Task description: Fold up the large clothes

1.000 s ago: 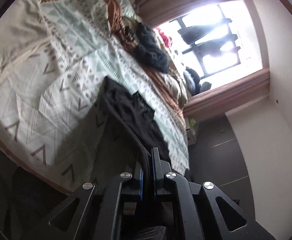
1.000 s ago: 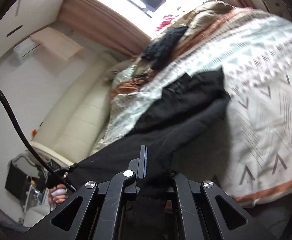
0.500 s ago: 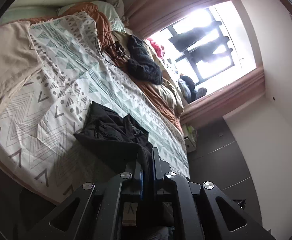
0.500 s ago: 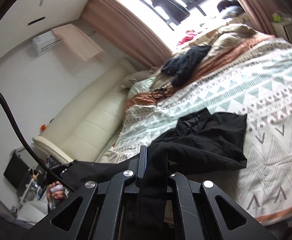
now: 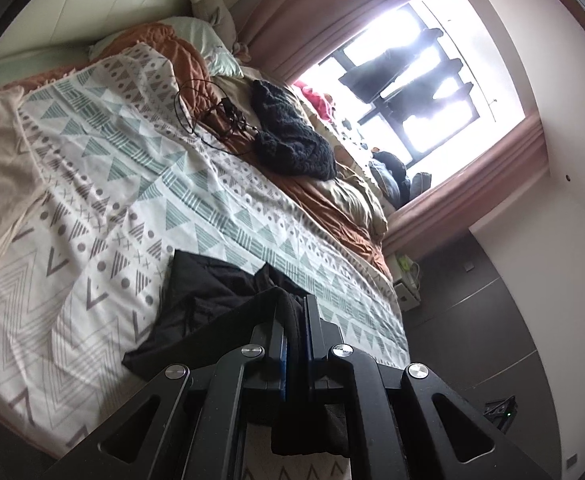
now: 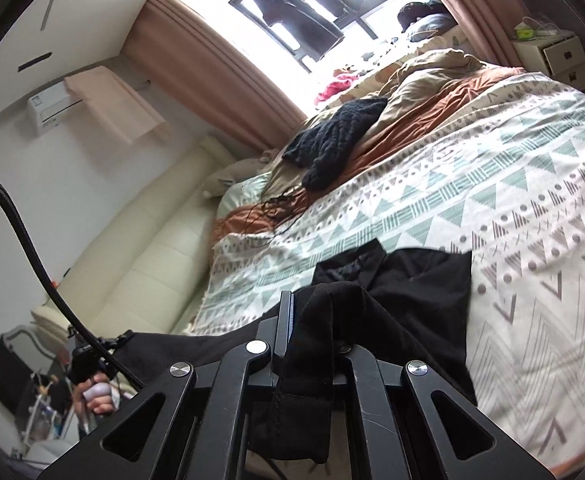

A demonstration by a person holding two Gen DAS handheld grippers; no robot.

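A black garment (image 5: 212,300) lies partly on the patterned bedspread (image 5: 140,184) near the bed's front edge. My left gripper (image 5: 295,312) is shut on one edge of it, the cloth pinched between the blue pads. In the right wrist view the same garment (image 6: 424,280) spreads on the bedspread (image 6: 492,184). My right gripper (image 6: 316,312) is shut on another edge, with cloth bunched over the fingers and hanging below. A taut black strip of the garment runs left to the other gripper (image 6: 92,364).
A dark knitted item (image 5: 292,140) and a tangle of black cable (image 5: 216,120) lie further up the bed. Brown and beige bedding (image 6: 432,92) is piled by the window. A cream headboard (image 6: 144,264) and a white nightstand (image 6: 552,56) flank the bed.
Both grippers have pulled back and up from the bed with the garment held. The garment now lies flatter and lower in both views, and more of the bed shows.
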